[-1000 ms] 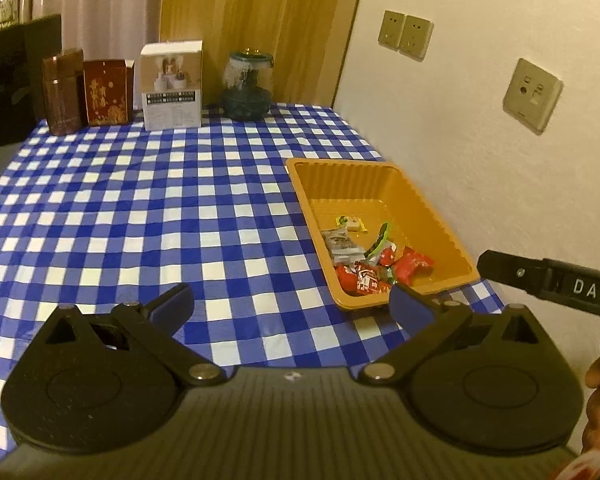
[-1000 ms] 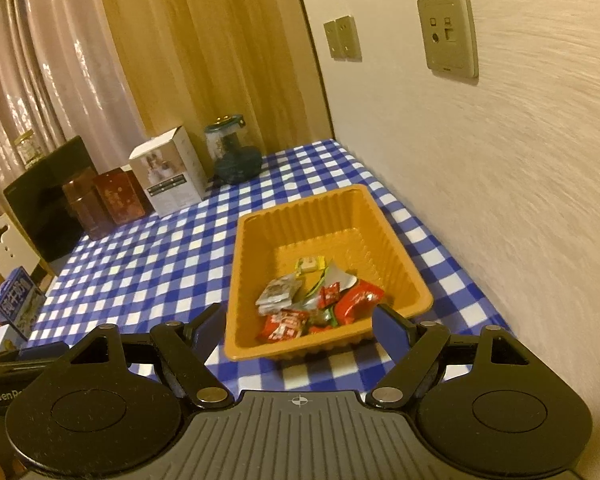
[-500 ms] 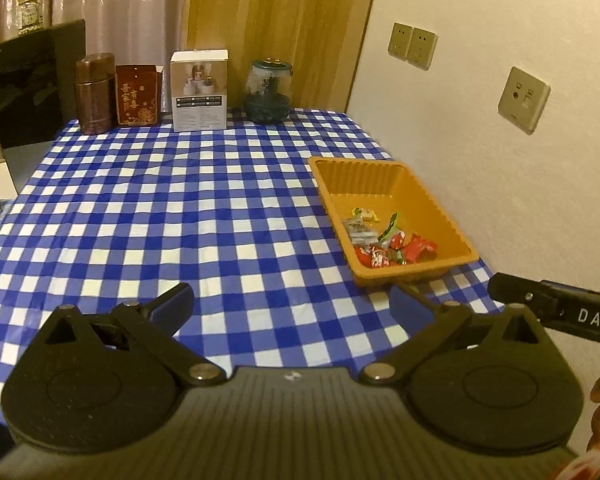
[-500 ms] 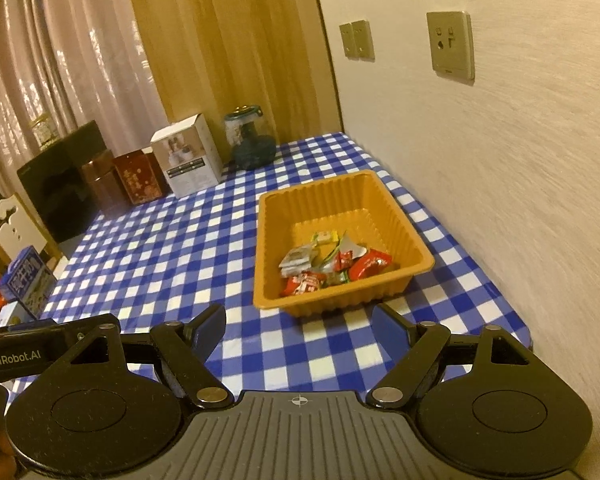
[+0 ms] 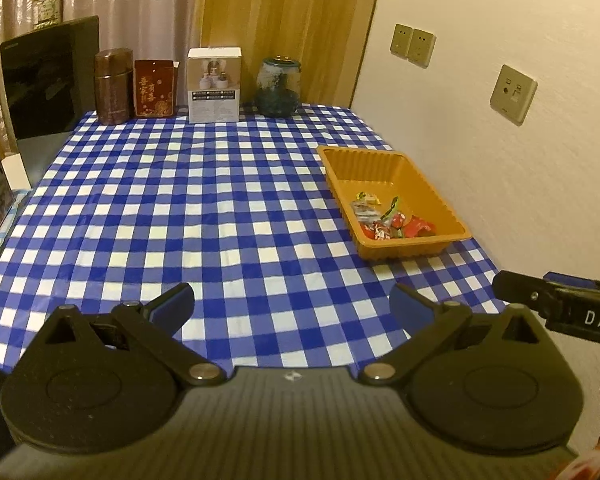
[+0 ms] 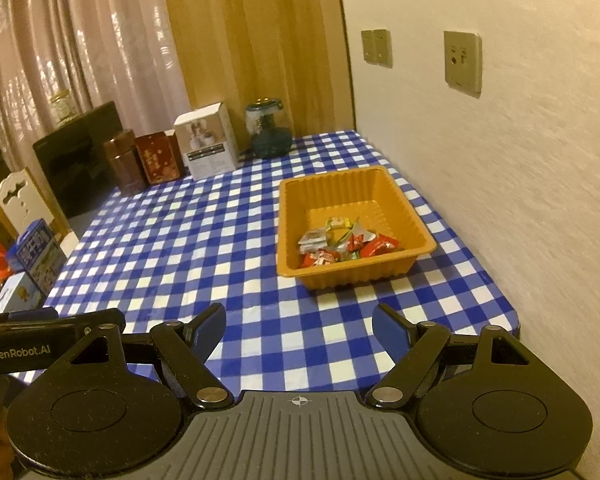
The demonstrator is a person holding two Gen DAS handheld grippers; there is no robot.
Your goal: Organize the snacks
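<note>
An orange tray [image 5: 380,160] [image 6: 288,216] sits on the blue checked tablecloth by the right wall. Several wrapped snacks [image 5: 392,224] [image 6: 344,242] lie piled in its near end. My left gripper [image 5: 292,306] is open and empty, hovering near the table's front edge, well back and left of the tray. My right gripper [image 6: 298,330] is open and empty, also back at the front edge, in front of the tray. The right gripper's body shows at the right edge of the left wrist view [image 5: 560,308].
At the table's back stand a brown canister [image 5: 112,86], a red box [image 5: 155,93], a white box [image 5: 214,84] and a dark glass jar [image 5: 279,86]. A black screen [image 5: 48,80] stands at the far left. Boxes [image 6: 32,256] lie left of the table. The wall runs along the right.
Both grippers have pulled back and up from the tray, so it looks smaller and farther away. Both stay open and empty. The snacks have not moved.
</note>
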